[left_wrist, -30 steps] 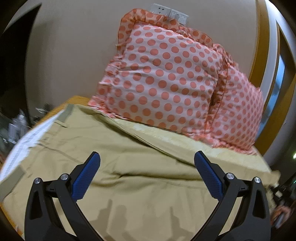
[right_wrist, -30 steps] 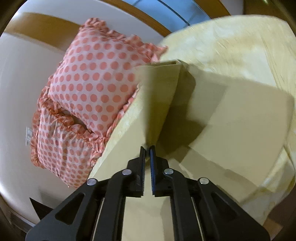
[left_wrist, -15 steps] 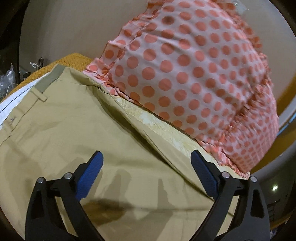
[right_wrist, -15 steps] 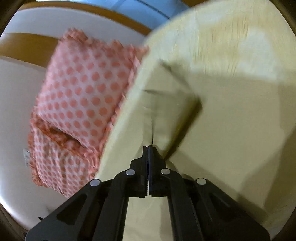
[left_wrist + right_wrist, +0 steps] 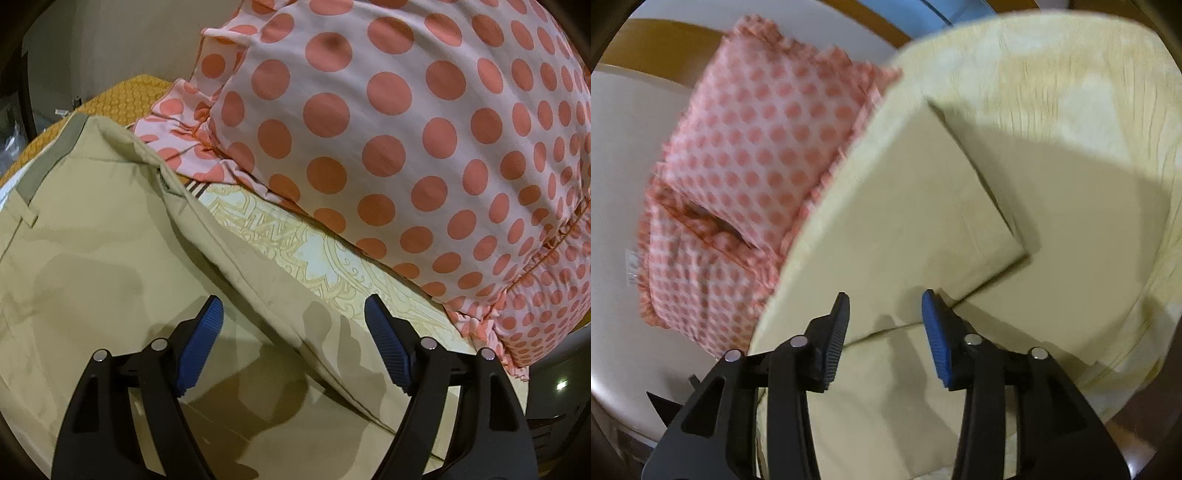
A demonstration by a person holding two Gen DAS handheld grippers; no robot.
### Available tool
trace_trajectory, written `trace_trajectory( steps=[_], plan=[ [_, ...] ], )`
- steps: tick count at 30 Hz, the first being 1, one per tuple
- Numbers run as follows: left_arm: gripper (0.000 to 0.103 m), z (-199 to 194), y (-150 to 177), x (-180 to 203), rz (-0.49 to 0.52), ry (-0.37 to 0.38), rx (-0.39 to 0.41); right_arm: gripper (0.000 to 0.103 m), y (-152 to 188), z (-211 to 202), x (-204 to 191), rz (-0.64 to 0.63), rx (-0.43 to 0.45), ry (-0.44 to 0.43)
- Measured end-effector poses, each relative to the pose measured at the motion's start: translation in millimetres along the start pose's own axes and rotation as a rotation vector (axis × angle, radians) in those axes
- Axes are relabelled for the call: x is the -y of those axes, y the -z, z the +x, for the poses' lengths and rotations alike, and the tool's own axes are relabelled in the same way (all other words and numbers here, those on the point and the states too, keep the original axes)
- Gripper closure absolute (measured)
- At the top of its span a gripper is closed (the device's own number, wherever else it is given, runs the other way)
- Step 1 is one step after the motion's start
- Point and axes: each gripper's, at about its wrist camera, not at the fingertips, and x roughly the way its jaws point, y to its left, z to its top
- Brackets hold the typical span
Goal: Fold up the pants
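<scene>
Left view: left gripper [image 5: 293, 339] spread wide, hovering empty above the khaki pants [image 5: 92, 266], flat on the patterned bedspread [image 5: 314, 258] just beside the polka-dot pillow [image 5: 406, 129]; waistband [image 5: 51, 155] and belt loop visible at far left. Right view: right gripper [image 5: 884, 325] parted too, pinching nothing (slightly blurred), with a trouser leg [image 5: 916, 206] doubled back over the rest. Judged partway: one fold laid, further folding and squaring likely left. Waistband only in the left view; folded leg end only in the right.

Bed [image 5: 1071, 74] with pale patterned cover, khaki pants [image 5: 905, 206], polka-dot pillows [image 5: 406, 129] on it
</scene>
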Motion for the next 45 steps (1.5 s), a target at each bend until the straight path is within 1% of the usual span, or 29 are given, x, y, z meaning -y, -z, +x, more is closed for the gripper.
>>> trace_trajectory(
  steps=[3, 5, 6, 8, 10, 13, 14, 15, 16, 17, 18, 19, 20, 21, 22, 24, 26, 29, 31, 32, 34, 36, 38, 40, 41, 42, 43, 44, 45],
  plan=[
    [0.024, 5.8, -4.4, 1.2, -0.003, -0.012, -0.013, 0.060, 1.9, -0.7, -0.5, 0.045, -0.015, 0.012],
    [0.024, 10.0, -5.8, 2.8, 0.001, -0.026, -0.015, 0.060, 7.6, -0.7, -3.2, 0.075, -0.071, 0.015],
    [0.024, 10.8, -5.8, 3.8, 0.007, -0.029, -0.015, 0.060, 14.0, -1.3, -5.6, 0.079, -0.103, 0.003],
    [0.024, 12.3, -6.1, 5.5, 0.025, -0.036, -0.017, 0.059, 18.2, 1.8, -8.5, 0.068, -0.119, 0.008],
    [0.024, 14.1, -7.3, 7.5, 0.030, -0.042, -0.019, 0.058, 14.4, 5.7, -9.5, 0.073, -0.092, -0.003],
    [0.023, 16.1, -7.9, 8.2, 0.016, -0.036, -0.017, 0.060, 6.1, 12.5, -9.8, 0.093, -0.020, -0.009],
    [0.023, 17.3, -8.1, 8.4, 0.013, -0.038, -0.017, 0.064, 4.1, 15.6, -12.8, 0.064, 0.012, 0.001],
    [0.023, 18.9, -8.8, 8.7, 0.010, -0.042, -0.019, 0.095, 2.8, 19.8, -12.6, 0.033, 0.033, 0.001],
    [0.024, 19.9, -9.5, 8.4, 0.006, -0.043, -0.017, 0.101, 2.5, 21.1, -9.7, 0.029, 0.050, -0.025],
    [0.025, 20.6, -9.8, 7.6, 0.005, -0.045, -0.013, 0.101, 3.2, 20.1, -5.7, 0.037, 0.072, -0.063],
    [0.034, 21.5, -10.7, 7.9, 0.007, -0.050, -0.009, 0.101, 4.2, 18.6, -3.3, 0.043, 0.089, -0.086],
    [0.044, 22.9, -11.6, 9.1, 0.016, -0.060, -0.007, 0.101, 5.4, 15.3, -1.2, 0.043, 0.104, -0.112],
    [0.076, 25.3, -12.0, 10.8, 0.028, -0.073, -0.013, 0.101, 6.6, 13.2, -2.4, 0.032, 0.114, -0.113],
    [0.092, 26.4, -12.8, 10.6, 0.031, -0.087, -0.018, 0.101, 7.8, 10.4, -4.7, 0.014, 0.125, -0.114],
    [0.094, 23.1, -12.0, 6.0, 0.019, -0.077, -0.018, 0.101, 8.6, 7.5, -7.2, -0.001, 0.134, -0.112],
    [0.098, 7.4, -6.4, -3.5, -0.007, -0.026, 0.004, 0.101, 10.6, -3.4, -12.9, -0.038, 0.166, -0.110],
    [0.099, -18.3, 7.7, -12.7, -0.009, 0.013, 0.041, 0.101, 13.4, -15.6, -16.3, -0.069, 0.197, -0.098],
    [0.099, -78.9, 49.4, -31.0, 0.002, 0.085, 0.125, 0.101, 18.5, -37.4, -16.0, -0.104, 0.242, -0.071],
    [0.099, -127.0, 94.1, -51.4, 0.006, 0.129, 0.176, 0.101, 22.5, -46.2, -15.3, -0.123, 0.264, -0.043],
    [0.099, -140.0, 109.3, -57.1, 0.005, 0.135, 0.188, 0.101, 24.2, -50.3, -13.7, -0.132, 0.271, -0.027],
    [0.099, -168.4, 157.4, -77.9, 0.001, 0.124, 0.204, 0.101, 27.8, -55.9, -8.4, -0.138, 0.276, 0.000],
    [0.098, -179.4, 192.9, -94.0, -0.012, 0.105, 0.197, 0.101, 32.2, -58.0, -2.5, -0.142, 0.273, 0.036],
    [0.098, -183.7, 224.5, -110.6, -0.055, 0.100, 0.187, 0.101, 37.5, -57.6, 0.0, -0.156, 0.271, 0.084],
    [0.098, -182.8, 243.0, -115.9, -0.076, 0.103, 0.179, 0.101, 44.4, -58.8, 0.7, -0.182, 0.273, 0.143],
    [0.098, -181.8, 248.8, -118.0, -0.067, 0.104, 0.177, 0.101, 48.6, -61.6, -1.1, -0.205, 0.290, 0.182],
    [0.093, -183.0, 253.8, -120.8, -0.046, 0.098, 0.196, 0.095, 51.2, -64.9, -2.8, -0.222, 0.314, 0.222],
    [0.092, -186.1, 256.8, -120.7, -0.031, 0.092, 0.214, 0.074, 54.4, -71.0, -4.1, -0.240, 0.360, 0.288],
    [0.085, -188.9, 259.5, -121.7, -0.024, 0.087, 0.224, 0.056, 55.4, -76.9, -2.8, -0.232, 0.407, 0.353],
    [0.077, -195.0, 261.8, -122.1, -0.013, 0.076, 0.249, 0.033, 55.6, -82.2, 0.9, -0.218, 0.445, 0.371]
  ],
)
